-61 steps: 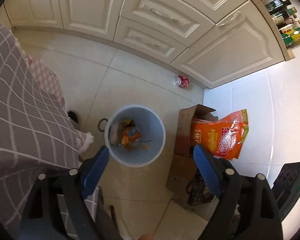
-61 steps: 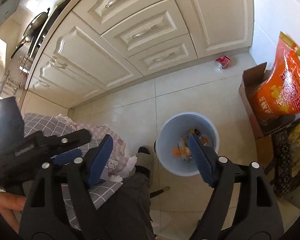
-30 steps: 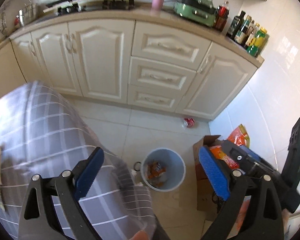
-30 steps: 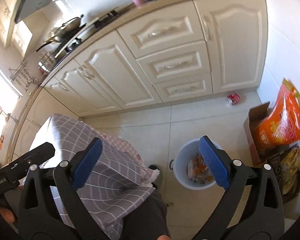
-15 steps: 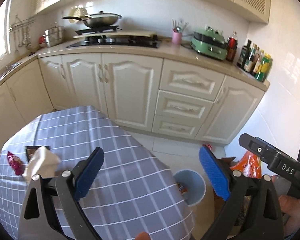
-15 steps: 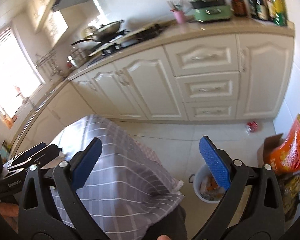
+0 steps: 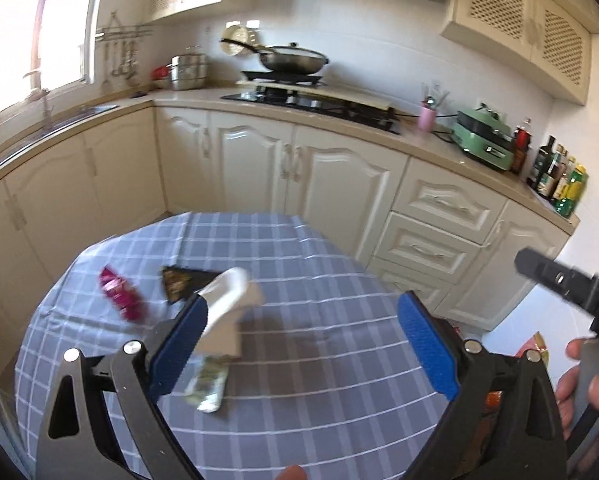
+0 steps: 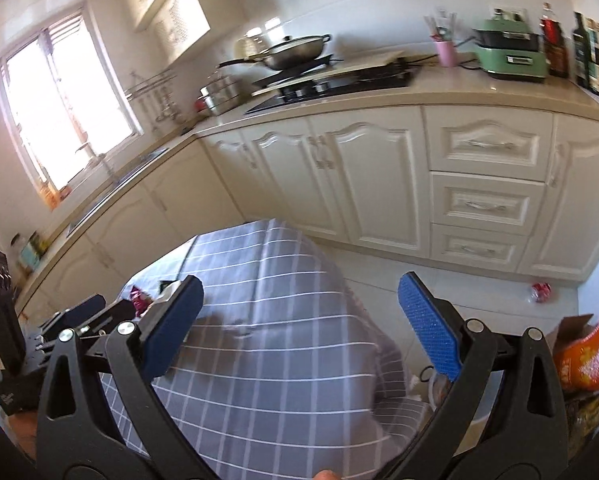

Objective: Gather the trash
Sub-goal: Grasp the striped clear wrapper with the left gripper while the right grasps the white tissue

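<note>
Four scraps lie at lower left of the left wrist view on the checked counter [image 7: 339, 320]: white tissue [image 7: 227, 296], pink wrapper [image 7: 119, 294], dark packet [image 7: 179, 282], silvery wrapper [image 7: 209, 384]. Left claw [image 7: 303, 344] and right claw [image 8: 299, 324] gape wide, empty. A hasty pinch could snag cloth or drag neighbours.

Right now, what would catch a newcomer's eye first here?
Probably the left gripper with its blue fingers spread wide over a grey checked tablecloth. On the cloth's left part lies litter: a crumpled white tissue, a pink wrapper and a dark packet.
</note>
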`<state>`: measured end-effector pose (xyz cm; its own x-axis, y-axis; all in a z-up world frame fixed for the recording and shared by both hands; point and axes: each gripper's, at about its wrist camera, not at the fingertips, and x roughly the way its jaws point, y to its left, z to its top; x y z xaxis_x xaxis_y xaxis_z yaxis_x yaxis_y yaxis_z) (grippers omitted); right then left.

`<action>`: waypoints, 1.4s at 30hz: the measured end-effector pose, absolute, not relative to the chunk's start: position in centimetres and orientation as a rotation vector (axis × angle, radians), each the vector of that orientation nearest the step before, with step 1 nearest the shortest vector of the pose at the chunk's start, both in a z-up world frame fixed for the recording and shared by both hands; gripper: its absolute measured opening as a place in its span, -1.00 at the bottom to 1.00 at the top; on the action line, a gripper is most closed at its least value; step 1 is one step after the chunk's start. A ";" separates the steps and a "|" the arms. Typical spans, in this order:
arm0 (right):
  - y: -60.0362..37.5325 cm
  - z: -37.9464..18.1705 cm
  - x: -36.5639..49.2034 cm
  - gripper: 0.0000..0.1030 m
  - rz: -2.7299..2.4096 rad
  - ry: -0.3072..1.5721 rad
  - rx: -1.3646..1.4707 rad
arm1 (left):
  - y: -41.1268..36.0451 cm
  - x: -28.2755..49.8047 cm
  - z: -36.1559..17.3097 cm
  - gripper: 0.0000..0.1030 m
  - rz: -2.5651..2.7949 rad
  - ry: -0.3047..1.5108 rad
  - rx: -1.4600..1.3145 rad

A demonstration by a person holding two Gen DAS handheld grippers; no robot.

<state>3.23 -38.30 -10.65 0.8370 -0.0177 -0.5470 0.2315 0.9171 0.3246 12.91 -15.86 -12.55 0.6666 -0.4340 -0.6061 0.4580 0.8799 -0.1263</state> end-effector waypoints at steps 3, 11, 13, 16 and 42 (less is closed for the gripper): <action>-36.6 -10.9 4.1 0.86 -0.114 0.583 0.371 | -13.2 13.4 -13.8 0.82 -0.472 0.681 0.029; -32.3 -12.3 7.2 0.86 -0.047 0.638 0.344 | -9.3 14.9 -18.5 0.82 -0.438 0.765 0.111; -31.6 -12.6 7.7 0.86 -0.037 0.650 0.339 | -9.1 15.6 -19.8 0.82 -0.439 0.790 0.132; -30.8 -13.2 8.3 0.86 -0.029 0.673 0.328 | -9.7 16.6 -22.0 0.81 -0.443 0.831 0.171; -23.2 -21.9 20.4 0.86 0.160 0.898 0.568 | -7.2 19.0 -26.1 -0.75 -0.509 0.919 0.073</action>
